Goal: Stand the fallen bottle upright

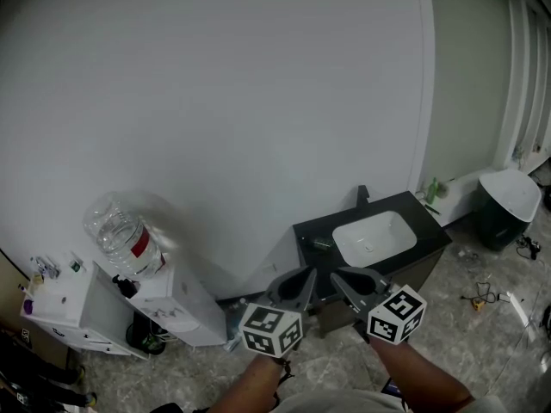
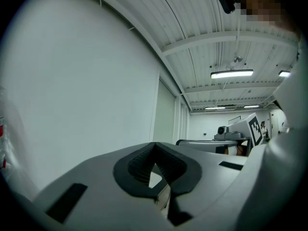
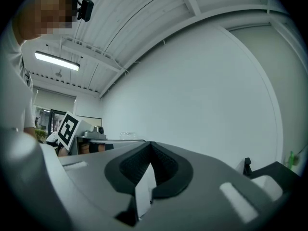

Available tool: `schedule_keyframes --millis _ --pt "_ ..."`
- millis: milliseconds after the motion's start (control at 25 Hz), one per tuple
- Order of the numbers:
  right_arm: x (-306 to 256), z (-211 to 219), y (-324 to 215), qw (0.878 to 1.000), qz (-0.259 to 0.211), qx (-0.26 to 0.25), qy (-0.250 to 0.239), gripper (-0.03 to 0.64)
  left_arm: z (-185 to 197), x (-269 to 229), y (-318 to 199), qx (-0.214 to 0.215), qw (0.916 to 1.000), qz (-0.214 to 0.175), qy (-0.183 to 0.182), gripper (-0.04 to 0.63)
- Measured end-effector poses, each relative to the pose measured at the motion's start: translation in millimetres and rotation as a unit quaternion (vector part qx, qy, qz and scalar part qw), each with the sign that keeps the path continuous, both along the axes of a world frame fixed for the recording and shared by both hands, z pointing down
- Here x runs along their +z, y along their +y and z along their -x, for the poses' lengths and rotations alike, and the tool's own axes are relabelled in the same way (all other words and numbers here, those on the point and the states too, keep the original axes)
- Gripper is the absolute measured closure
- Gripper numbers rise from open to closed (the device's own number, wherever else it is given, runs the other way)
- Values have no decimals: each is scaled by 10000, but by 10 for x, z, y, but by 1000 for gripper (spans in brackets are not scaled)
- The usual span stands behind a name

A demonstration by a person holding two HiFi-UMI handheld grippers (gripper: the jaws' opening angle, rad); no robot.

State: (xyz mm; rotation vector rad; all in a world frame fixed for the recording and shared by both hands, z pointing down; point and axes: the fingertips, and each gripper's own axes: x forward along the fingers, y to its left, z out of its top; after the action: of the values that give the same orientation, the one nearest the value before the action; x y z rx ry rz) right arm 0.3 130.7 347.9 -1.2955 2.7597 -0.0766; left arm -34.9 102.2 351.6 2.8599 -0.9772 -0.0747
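A small green thing lies on the black sink counter, left of the white basin; it is too small to tell whether it is a bottle. A slim green bottle stands upright past the counter's right end. My left gripper and right gripper hang side by side in front of the counter, apart from it, both pointing level. In the left gripper view the left gripper has its jaws together on nothing. The right gripper is likewise shut and empty in its own view.
A white water dispenser topped by a large clear jug stands at the left against the wall, beside a white cabinet. A black bin with a white lid stands at the right. Cables lie on the stone floor.
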Motion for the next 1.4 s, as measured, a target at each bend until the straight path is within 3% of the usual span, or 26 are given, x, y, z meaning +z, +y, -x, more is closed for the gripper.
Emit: schedule_keyframes --millis 320,560,840,1000,1120,1200,1280,1400 --pt "200 148 -201 9996 147 142 -183 615 217 226 -246 179 9997 162 -85 589" --pt "464 117 -530 9988 469 -90 -84 615 299 434 -568 149 9994 301 -81 589" --pt "883 -262 -1641 9953 857 -429 151 612 231 789 -1379 -224 9986 459 -156 589" --pt "1262 -435 -2560 9862 1253 -894 609 578 68 962 -2093 -537 9972 506 -134 589" --pt "1621 -544 -3247 9684 1762 -1306 1190 545 -116 1083 -2563 -729 9954 603 -121 589" --pt "1909 -585 -3626 9486 2216 -1608 1585 529 -211 1169 -2804 -841 9942 662 -139 589" --pt "2241 -591 -3948 9219 2697 -1925 2008 509 -255 1256 -3019 -960 9927 715 -123 589" --pt "2801 -533 -4308 8706 3438 -2338 2631 485 -258 1392 -3249 -1084 9906 834 -76 589"
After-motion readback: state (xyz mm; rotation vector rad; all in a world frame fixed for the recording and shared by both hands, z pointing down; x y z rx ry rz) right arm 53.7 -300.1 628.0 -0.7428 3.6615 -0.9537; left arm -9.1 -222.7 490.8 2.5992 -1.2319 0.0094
